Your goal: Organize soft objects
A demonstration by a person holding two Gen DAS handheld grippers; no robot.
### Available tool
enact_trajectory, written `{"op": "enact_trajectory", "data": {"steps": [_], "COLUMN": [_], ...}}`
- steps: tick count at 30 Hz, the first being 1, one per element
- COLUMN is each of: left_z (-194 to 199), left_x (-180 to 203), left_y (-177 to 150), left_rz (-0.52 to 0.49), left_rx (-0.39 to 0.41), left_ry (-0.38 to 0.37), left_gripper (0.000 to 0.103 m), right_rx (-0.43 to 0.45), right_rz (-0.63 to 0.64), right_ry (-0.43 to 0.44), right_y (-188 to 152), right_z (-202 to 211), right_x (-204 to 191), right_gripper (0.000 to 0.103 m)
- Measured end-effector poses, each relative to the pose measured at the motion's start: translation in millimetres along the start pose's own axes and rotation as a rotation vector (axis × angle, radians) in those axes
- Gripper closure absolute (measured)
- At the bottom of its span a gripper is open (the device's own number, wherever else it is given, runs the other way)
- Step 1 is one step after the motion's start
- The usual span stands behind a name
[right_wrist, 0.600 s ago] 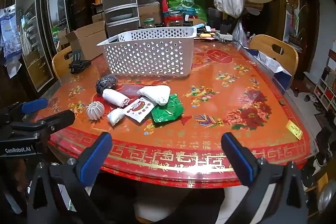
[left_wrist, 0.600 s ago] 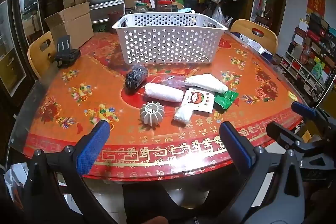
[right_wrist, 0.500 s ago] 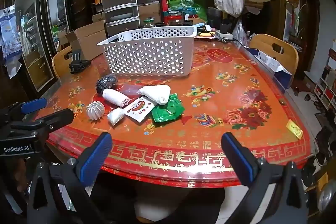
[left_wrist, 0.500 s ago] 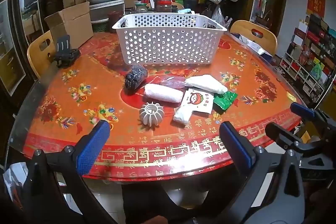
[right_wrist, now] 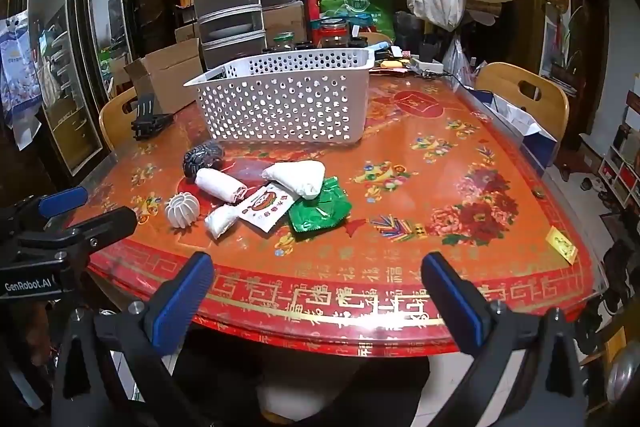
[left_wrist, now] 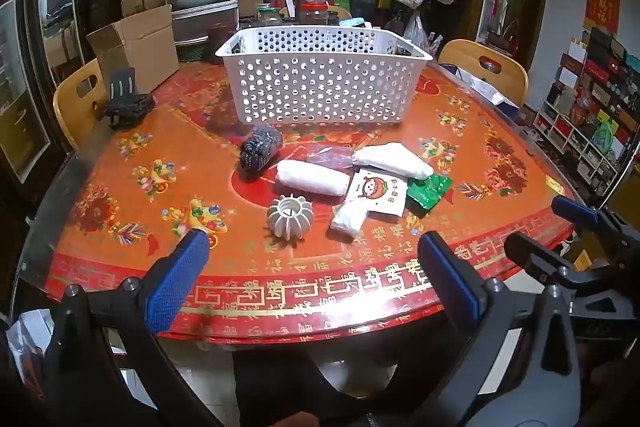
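I hold both grippers back at the near edge of the counter (left_wrist: 120, 155). The left gripper (left_wrist: 312, 267) has its jaws wide open and holds nothing. The right gripper (right_wrist: 320, 285) is wide open and holds nothing too.

The soft things lie in a little pile ahead of me, in front of the white basket (left_wrist: 324, 83). From the left gripper the pile is straight ahead. From the right gripper it is ahead and off to the left. So I think the left one is nearer.

The white roll (left_wrist: 312, 178) lies with its long side going left to right across my left jaws. It looks squishy. Beside it are a dark bundle (left_wrist: 260, 149), a white pouch (left_wrist: 390, 159), a green packet (left_wrist: 430, 190) and a ribbed white ball (left_wrist: 290, 217).
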State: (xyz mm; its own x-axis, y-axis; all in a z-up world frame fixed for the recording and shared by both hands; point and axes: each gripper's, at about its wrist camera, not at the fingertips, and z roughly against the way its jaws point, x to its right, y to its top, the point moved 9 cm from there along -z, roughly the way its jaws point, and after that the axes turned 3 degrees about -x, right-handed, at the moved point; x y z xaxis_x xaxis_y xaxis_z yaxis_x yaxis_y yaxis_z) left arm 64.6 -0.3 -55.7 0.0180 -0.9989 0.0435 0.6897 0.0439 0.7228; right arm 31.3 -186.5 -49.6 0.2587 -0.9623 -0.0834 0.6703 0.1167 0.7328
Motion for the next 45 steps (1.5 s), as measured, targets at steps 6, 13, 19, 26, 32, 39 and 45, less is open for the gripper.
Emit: {"op": "enact_trajectory", "data": {"steps": [6,13,19,26,32,39,45], "left_z": [0.3,3.7,4.3,4.6,5.0,5.6,5.6], "left_x": [-0.2,-3.5,-4.8,-5.4,-5.3,-5.1,-5.3], "left_y": [0.1,-0.1,0.5,0.7,1.1,1.3,1.3], "left_rz": [0.000,0.008,0.011,0.014,0.015,0.015,0.015], "left_rx": [0.001,0.005,0.005,0.005,0.008,0.009,0.008], "left_ry": [0.000,-0.003,0.000,-0.001,-0.001,0.000,-0.001], "left_gripper": [0.000,0.000,0.000,0.000,0.000,0.000,0.000], "right_rx": [0.000,-0.005,-0.005,-0.005,-0.008,-0.010,-0.012], "right_rz": [-0.001,-0.002,-0.003,-0.003,-0.004,-0.006,-0.008], "right_ry": [0.000,0.003,0.002,0.003,0.002,0.004,0.007], "right_y": [0.4,-0.6,-0.9,-1.1,-1.4,-3.0,-4.3], "right_z": [1.2,1.3,0.9,1.1,0.4,0.0,-0.6], "right_x": [0.8,1.2,0.9,1.0,0.1,-0.6,-1.2], "right_gripper": [0.000,0.000,0.000,0.000,0.000,0.000,0.000]}}
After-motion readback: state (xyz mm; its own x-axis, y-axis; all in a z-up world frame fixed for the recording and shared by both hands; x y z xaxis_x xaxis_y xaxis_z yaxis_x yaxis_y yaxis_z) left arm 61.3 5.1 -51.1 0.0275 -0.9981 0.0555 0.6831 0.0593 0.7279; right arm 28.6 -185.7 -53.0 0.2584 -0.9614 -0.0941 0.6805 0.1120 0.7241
